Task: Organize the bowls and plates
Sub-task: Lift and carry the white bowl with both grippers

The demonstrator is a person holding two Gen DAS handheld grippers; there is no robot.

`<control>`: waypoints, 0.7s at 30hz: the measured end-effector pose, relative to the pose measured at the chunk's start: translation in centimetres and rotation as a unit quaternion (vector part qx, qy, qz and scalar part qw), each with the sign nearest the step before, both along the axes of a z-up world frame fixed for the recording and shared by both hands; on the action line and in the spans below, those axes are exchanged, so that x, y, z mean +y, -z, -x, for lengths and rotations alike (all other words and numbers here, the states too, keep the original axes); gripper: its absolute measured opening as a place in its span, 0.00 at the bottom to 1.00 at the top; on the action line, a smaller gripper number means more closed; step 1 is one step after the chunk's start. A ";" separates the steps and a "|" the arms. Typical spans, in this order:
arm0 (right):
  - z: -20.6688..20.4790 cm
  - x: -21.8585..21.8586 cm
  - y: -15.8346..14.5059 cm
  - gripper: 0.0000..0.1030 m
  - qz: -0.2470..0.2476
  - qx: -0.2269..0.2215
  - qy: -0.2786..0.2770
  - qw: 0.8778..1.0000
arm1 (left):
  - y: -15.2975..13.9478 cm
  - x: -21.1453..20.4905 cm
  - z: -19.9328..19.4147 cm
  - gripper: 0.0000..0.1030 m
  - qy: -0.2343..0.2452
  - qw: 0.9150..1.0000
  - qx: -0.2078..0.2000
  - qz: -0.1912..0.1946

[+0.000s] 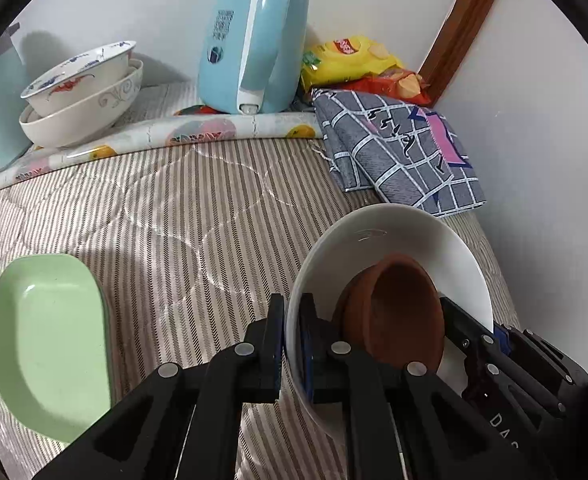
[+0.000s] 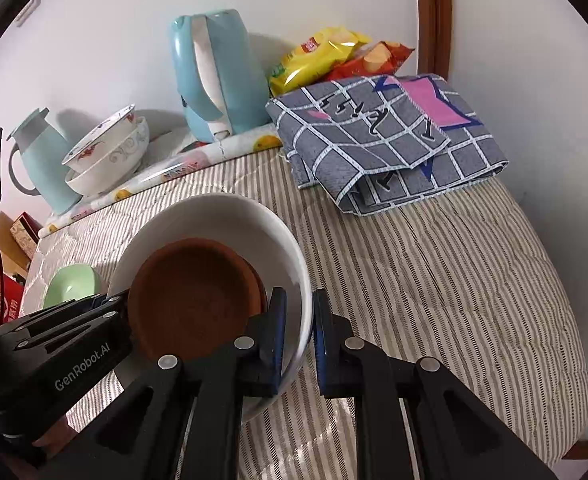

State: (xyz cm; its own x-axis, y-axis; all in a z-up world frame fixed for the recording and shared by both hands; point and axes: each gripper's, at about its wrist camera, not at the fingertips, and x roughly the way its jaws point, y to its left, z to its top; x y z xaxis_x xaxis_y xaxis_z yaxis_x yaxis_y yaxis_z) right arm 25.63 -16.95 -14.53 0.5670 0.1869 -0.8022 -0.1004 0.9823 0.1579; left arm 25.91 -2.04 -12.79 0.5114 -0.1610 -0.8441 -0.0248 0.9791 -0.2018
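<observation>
White bowl holding two brown saucers, gripped by left claw and right claw.

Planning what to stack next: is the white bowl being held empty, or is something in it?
Not empty. A brown clay dish sits inside the white bowl, leaning against its wall.

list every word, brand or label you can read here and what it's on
"GenRobot.AI": white print on the body of the left claw, seen from the right wrist view.
"DAS", cut off at the frame edge: white print on the right claw, seen from the left wrist view.
Blue kettle: dark printed block and round logo, too small to read.
Yellow snack bag: red logo, blurred, unreadable.
Grey checked cloth: black script-like marks, not legible.
Red box: white marks, unreadable.
</observation>
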 end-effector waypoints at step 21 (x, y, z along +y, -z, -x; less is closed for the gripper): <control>3.2 1.8 -2.7 0.12 -0.003 -0.024 -0.007 1.000 | -2.5 2.0 3.4 0.08 -0.007 1.000 -0.024 0.001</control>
State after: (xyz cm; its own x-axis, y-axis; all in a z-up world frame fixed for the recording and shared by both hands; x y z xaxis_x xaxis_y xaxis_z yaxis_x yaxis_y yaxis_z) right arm 22.45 -15.20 -11.85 0.6024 0.2004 -0.7726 -0.1217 0.9797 0.1591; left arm 22.47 0.00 -10.25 0.5536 -0.1548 -0.8183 -0.0286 0.9784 -0.2045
